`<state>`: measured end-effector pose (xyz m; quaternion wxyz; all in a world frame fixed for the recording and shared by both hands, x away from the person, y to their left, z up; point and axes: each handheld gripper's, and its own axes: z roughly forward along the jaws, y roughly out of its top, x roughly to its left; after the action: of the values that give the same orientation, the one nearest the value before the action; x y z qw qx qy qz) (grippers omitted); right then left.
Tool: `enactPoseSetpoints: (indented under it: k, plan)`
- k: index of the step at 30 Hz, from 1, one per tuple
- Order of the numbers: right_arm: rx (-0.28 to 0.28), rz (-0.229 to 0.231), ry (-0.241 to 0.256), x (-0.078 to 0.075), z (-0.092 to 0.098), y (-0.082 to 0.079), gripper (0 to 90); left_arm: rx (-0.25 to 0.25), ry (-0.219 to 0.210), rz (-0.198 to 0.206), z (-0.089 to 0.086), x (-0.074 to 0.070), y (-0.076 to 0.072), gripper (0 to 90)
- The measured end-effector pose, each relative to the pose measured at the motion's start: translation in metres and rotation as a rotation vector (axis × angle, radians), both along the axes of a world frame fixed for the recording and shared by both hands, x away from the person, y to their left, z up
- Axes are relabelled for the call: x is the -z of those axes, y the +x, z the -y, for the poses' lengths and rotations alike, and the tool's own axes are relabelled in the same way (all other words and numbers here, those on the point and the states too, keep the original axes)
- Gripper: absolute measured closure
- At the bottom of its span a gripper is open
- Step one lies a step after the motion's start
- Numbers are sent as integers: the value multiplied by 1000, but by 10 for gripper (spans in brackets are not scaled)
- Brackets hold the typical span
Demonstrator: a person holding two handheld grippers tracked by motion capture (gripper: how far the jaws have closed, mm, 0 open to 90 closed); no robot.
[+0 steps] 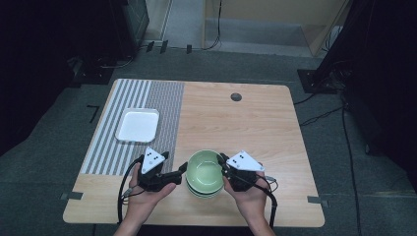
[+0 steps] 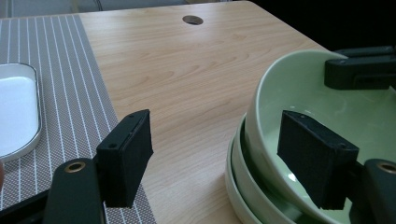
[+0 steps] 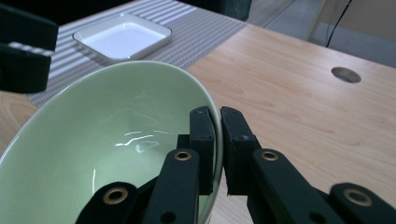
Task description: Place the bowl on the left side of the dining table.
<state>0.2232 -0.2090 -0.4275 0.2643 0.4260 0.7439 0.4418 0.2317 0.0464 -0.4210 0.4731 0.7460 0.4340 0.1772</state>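
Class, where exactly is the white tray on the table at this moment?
In the high view the white tray lies on the striped mat at the table's left, beyond the left gripper.

Table: the light wooden table [image 1: 246, 123] carries everything.
Mat: the grey striped placemat [image 1: 142, 118] covers the table's left part, from the far edge toward the near.
Tray: the white rectangular tray [image 1: 137, 125] lies on the mat, left and far of the bowls.
Bowls: the stack of pale green bowls [image 1: 205, 174] stands near the near edge, right of the mat.
Hole: the round dark cable hole [image 1: 236, 97] sits far, right of the mat.
Grippers: the left gripper [image 1: 180, 173] is at the stack's left, the right gripper [image 1: 223, 162] at its right rim.
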Motion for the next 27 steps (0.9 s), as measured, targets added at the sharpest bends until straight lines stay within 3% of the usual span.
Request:
enactPoseSetpoints:
  k: [6,10,14,20,22,27]
  plan:
    - [-21,51,14,-6,-3,-6,854,14,-23,18,5,0,-3,251]
    - [-31,69,36,-9,-5,-10,855,14,-10,4,11,3,-4,264]
    - [-33,95,42,-13,-9,-15,856,-25,20,2,15,6,-5,323]
    - [-51,123,27,-18,-19,-23,857,-49,9,21,14,5,-6,493]
    - [-51,140,15,-19,-21,-25,857,-49,-27,14,12,4,-4,518]
    - [-38,168,1,-19,-25,-29,858,18,-53,27,13,4,-7,794]
